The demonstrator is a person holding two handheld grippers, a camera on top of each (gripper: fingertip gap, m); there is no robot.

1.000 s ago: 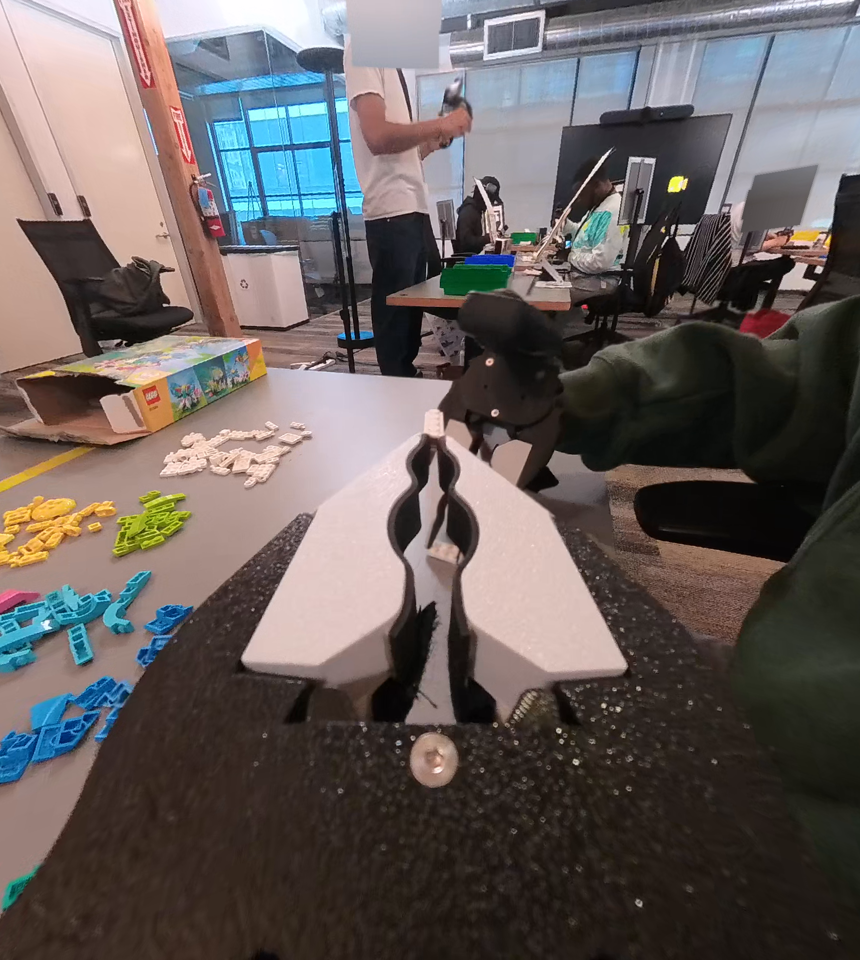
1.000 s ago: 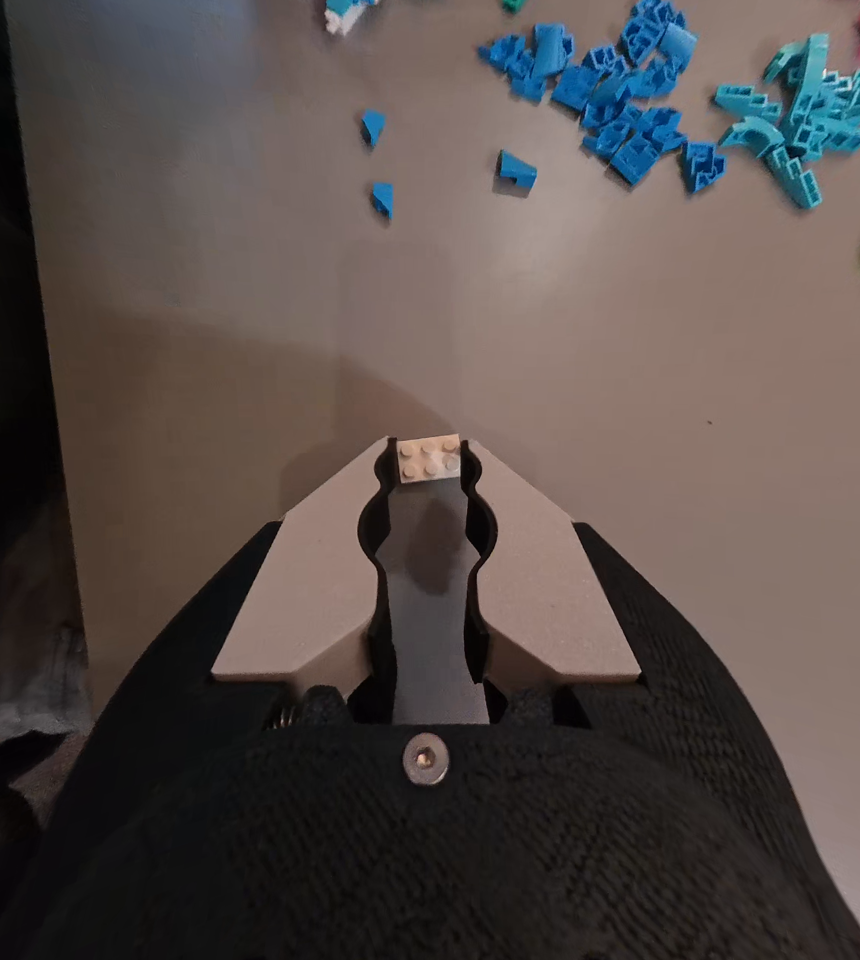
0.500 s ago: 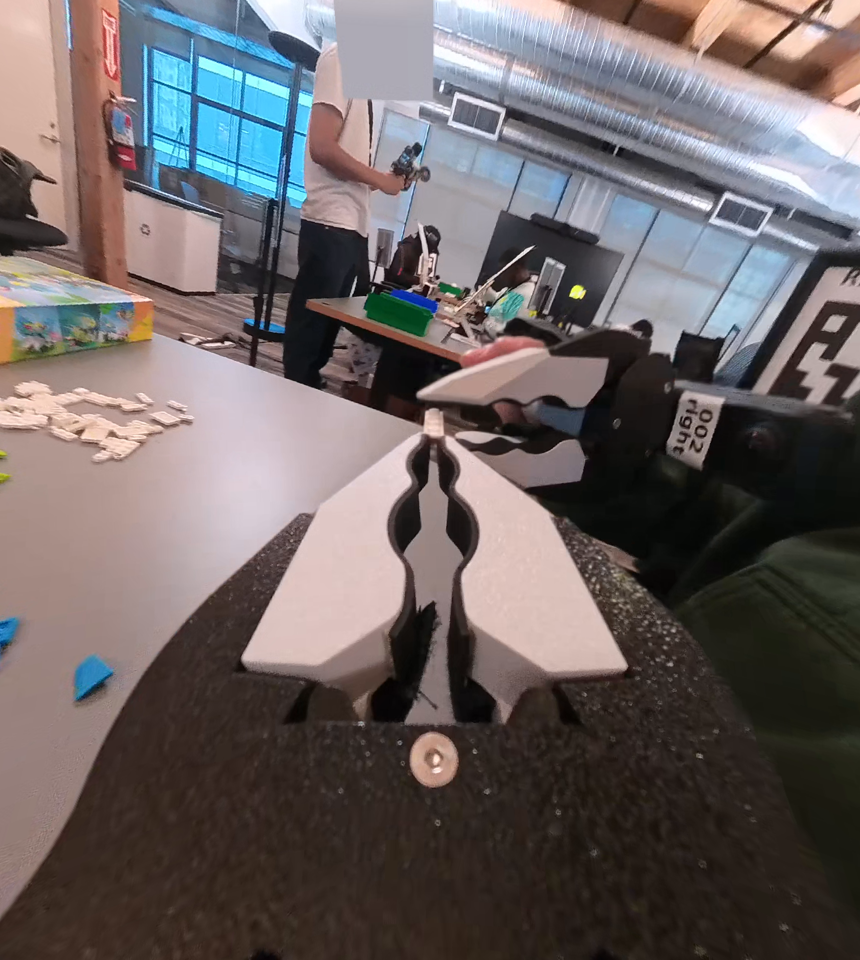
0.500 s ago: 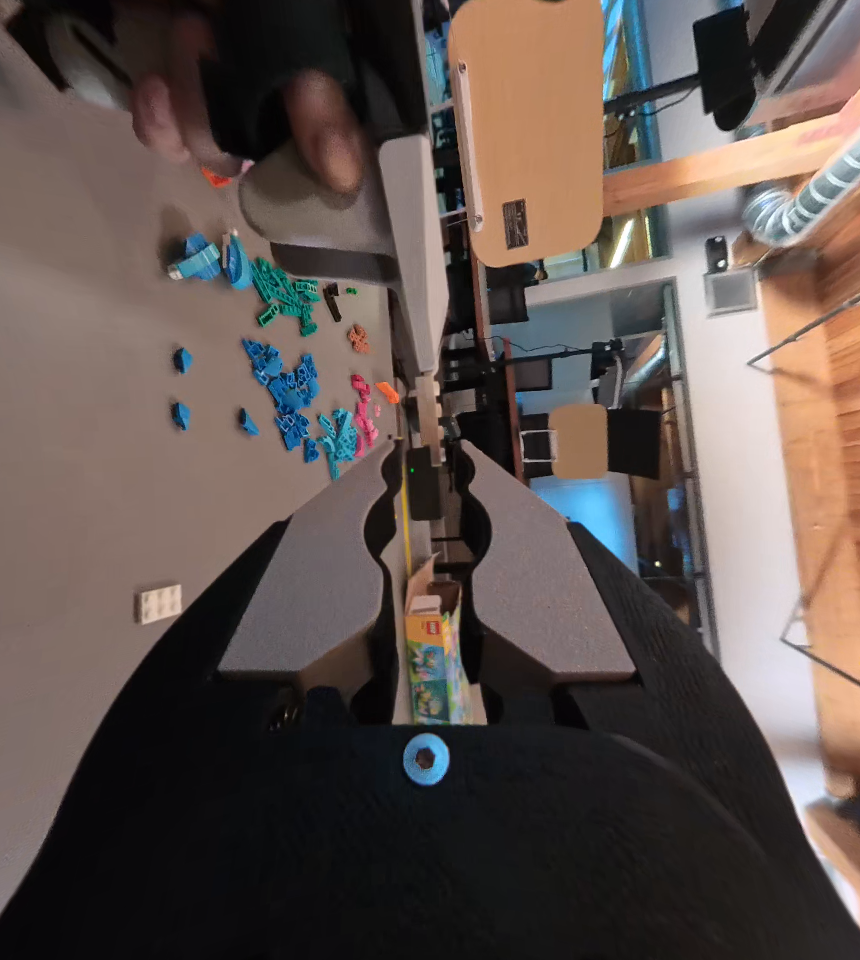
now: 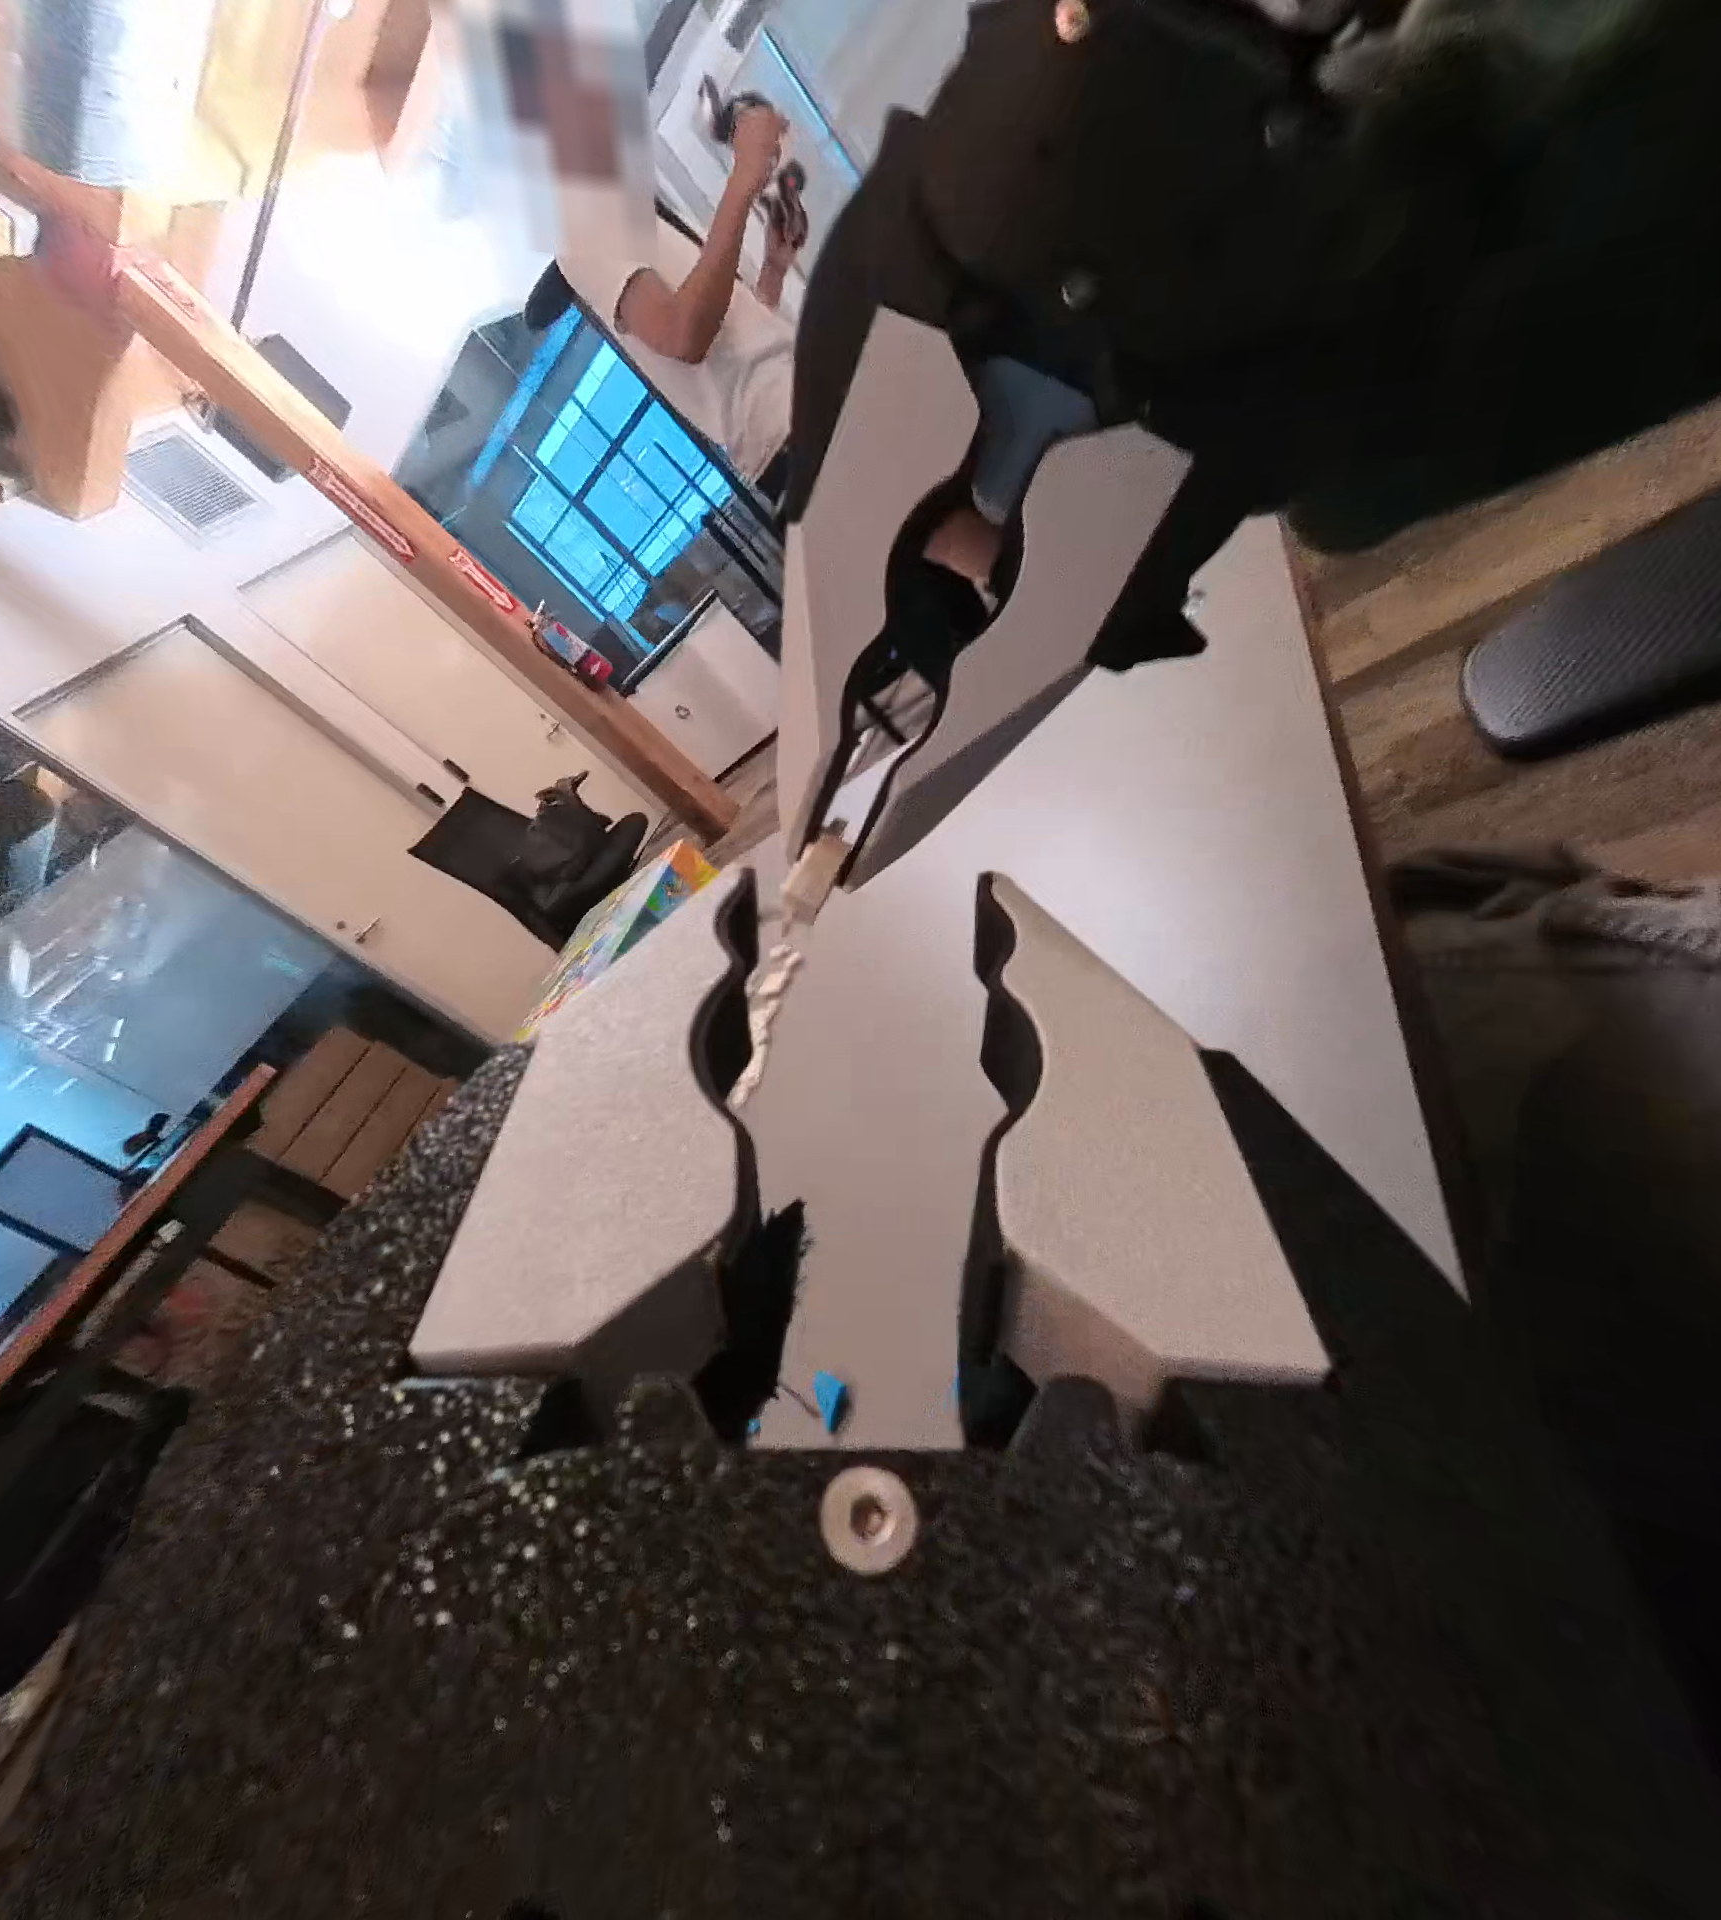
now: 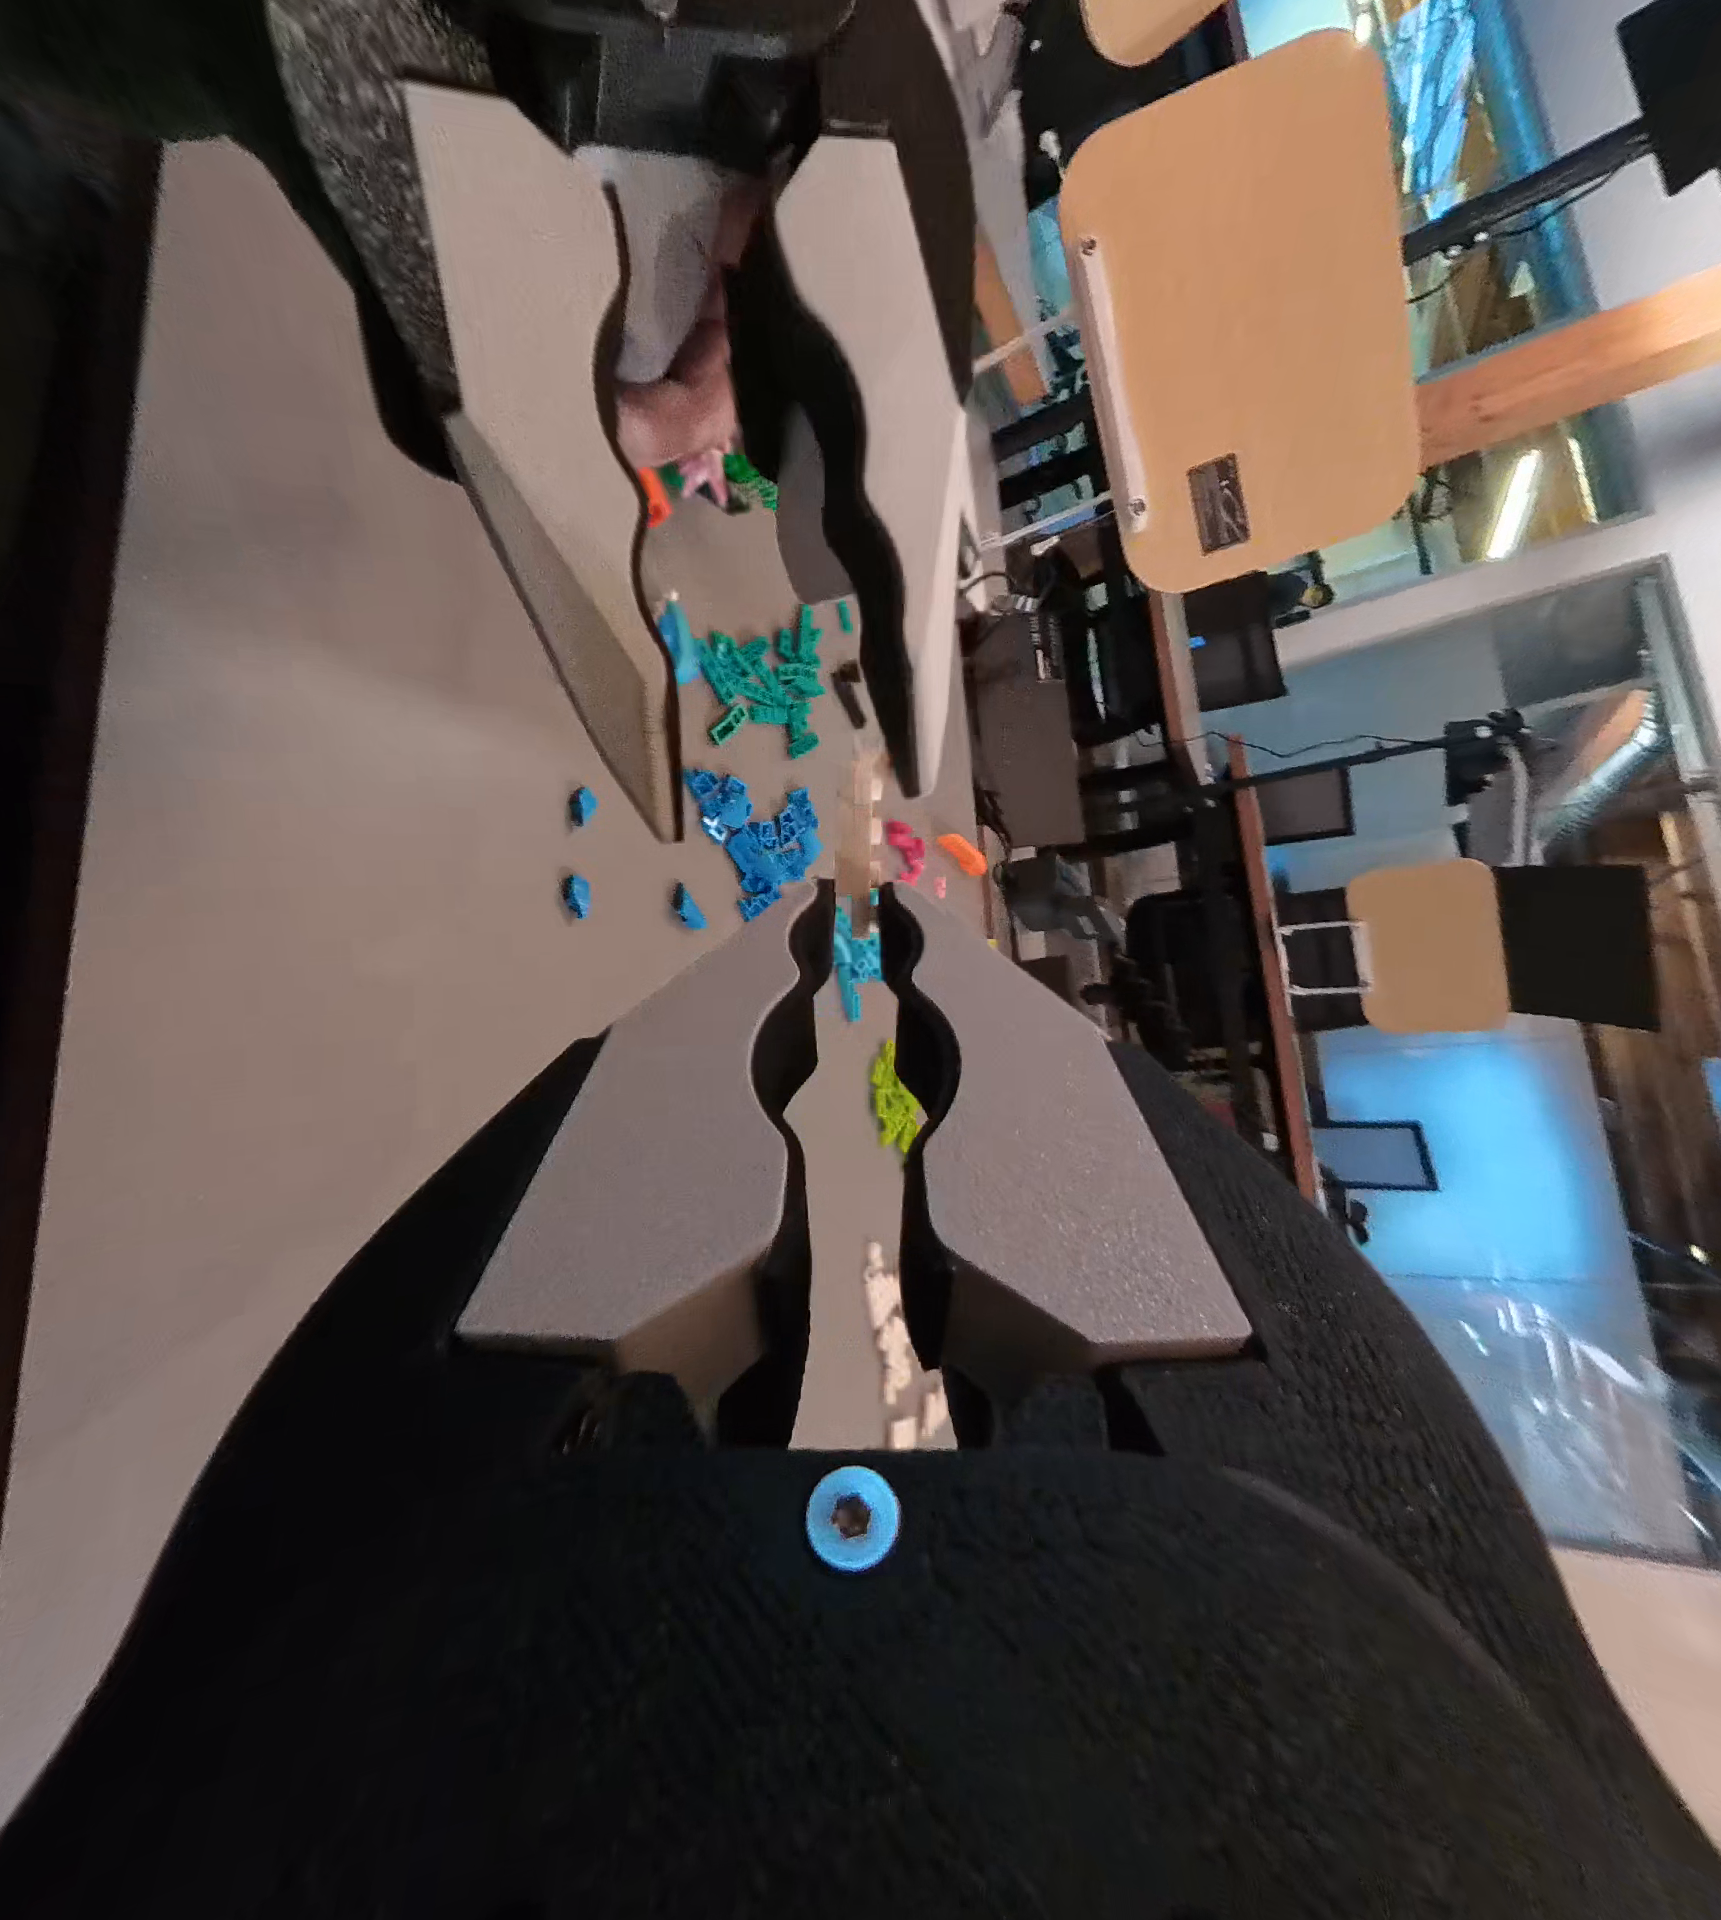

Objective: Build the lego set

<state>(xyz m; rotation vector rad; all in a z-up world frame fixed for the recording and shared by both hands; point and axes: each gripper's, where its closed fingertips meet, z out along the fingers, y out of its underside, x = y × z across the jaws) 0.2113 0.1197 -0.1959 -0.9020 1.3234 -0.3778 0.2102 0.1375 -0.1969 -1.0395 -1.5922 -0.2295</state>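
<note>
My right gripper (image 6: 854,891) is shut on a small white lego piece (image 6: 858,821) that sticks out past its tips. In the left wrist view the right gripper (image 5: 823,844) comes down from above with the white piece (image 5: 812,878) at its tip. My left gripper (image 5: 866,894) is open and empty, and the white piece hangs close to its left fingertip (image 5: 742,904). In the right wrist view the left gripper (image 6: 794,810) faces mine from above with jaws wide apart around the piece. Both grippers are held above the grey table (image 6: 316,727) and rolled sideways.
Loose bricks lie sorted on the table: blue (image 6: 757,836), teal green (image 6: 762,675), lime (image 6: 892,1101), white (image 6: 887,1330), pink (image 6: 903,842), orange (image 6: 960,854). The lego box (image 5: 627,920) lies at the far side. An office chair armrest (image 5: 1645,644) is beside the table edge.
My left gripper has opened and let go of the white piece, which stays in the right gripper. Both grippers have rolled sideways and moved closer, tip to tip.
</note>
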